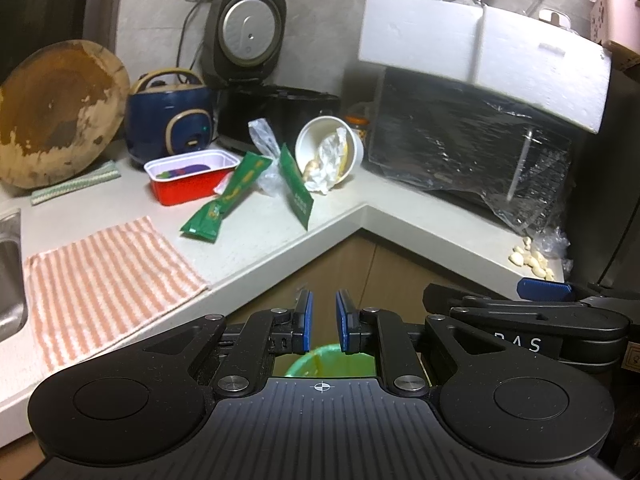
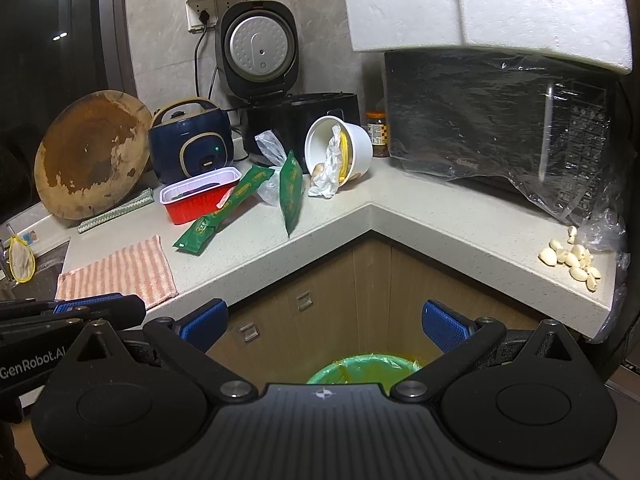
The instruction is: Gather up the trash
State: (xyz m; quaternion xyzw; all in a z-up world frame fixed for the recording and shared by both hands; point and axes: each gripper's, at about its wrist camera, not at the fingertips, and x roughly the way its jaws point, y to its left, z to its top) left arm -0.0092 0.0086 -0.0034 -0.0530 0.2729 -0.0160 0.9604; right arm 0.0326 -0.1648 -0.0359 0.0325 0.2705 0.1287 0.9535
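Note:
Trash lies on the corner countertop: a tipped white paper cup stuffed with crumpled tissue, two green wrappers, a clear plastic bag and a red tray. A green-lined bin stands on the floor below the corner. My left gripper has its blue pads nearly together, empty, above the bin. My right gripper is wide open and empty above the bin. Both are well short of the counter trash.
A striped cloth lies by the sink. A round wooden board, two rice cookers and a plastic-wrapped microwave under a foam box line the back. Garlic cloves lie at right.

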